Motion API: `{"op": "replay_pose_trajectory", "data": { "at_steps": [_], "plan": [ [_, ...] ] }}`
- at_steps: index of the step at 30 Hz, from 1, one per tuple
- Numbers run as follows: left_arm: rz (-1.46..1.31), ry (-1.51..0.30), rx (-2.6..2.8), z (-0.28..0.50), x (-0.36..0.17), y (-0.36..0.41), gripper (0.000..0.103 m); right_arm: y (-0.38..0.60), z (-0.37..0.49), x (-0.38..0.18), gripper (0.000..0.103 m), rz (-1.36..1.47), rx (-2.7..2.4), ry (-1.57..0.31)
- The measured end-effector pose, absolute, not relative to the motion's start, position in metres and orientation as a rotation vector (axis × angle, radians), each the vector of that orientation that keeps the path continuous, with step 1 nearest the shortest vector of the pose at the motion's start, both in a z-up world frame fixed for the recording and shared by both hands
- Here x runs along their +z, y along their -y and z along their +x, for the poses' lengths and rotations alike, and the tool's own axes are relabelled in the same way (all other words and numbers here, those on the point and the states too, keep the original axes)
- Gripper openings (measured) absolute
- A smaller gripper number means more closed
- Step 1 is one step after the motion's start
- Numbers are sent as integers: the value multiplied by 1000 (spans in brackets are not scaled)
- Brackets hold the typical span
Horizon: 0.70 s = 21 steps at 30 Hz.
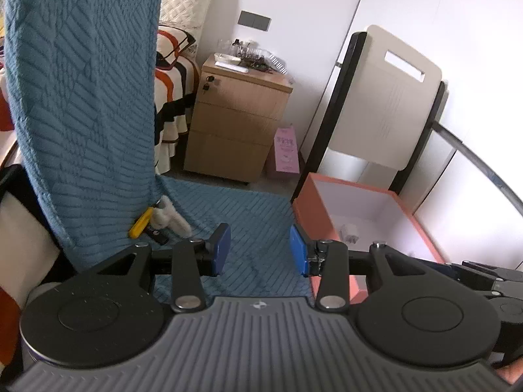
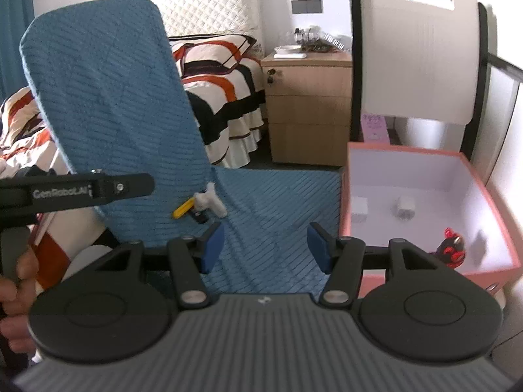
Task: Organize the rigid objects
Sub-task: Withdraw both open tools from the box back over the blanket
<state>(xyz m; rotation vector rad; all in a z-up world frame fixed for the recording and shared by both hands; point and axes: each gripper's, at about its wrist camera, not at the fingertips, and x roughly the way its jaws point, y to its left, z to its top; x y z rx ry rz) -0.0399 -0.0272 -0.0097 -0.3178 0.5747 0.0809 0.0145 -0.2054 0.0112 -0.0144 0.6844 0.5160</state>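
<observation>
A small pile lies where the blue-covered chair seat meets its back: a yellow stick-shaped object point(image 1: 141, 222), a white fluffy toy point(image 1: 170, 218) and a small black object point(image 1: 158, 234). The pile also shows in the right wrist view, with the yellow object point(image 2: 184, 209) and the white toy point(image 2: 209, 201). My left gripper point(image 1: 260, 251) is open and empty above the seat, right of the pile. My right gripper point(image 2: 266, 247) is open and empty over the seat. A pink box point(image 2: 490, 192) on the right holds two white cubes point(image 2: 405, 208) and a red-black toy point(image 2: 452, 248).
The blue cloth point(image 2: 278, 202) covers the chair. A wooden bedside cabinet point(image 1: 238, 121) and a striped bed point(image 2: 222, 91) stand behind. A white chair back point(image 1: 389, 98) rises behind the box. The left gripper's handle point(image 2: 81, 189) crosses the right view's left side.
</observation>
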Motion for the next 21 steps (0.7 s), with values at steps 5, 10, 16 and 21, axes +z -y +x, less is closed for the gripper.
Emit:
{"op": "replay_pose_trajectory", "data": {
  "at_steps": [5, 10, 16, 21],
  "plan": [
    [-320, -591, 82, -46, -25, 17, 46, 194, 7, -1, 59, -9, 535, -692],
    [-325, -603, 93, -44, -43, 4, 46, 184, 8, -16, 59, -5, 547, -707],
    [-314, -610, 119, -31, -67, -5, 46, 180, 19, -35, 59, 15, 558, -713],
    [-312, -630, 135, -16, -86, -9, 46, 178, 35, -50, 59, 56, 564, -725]
  ]
}}
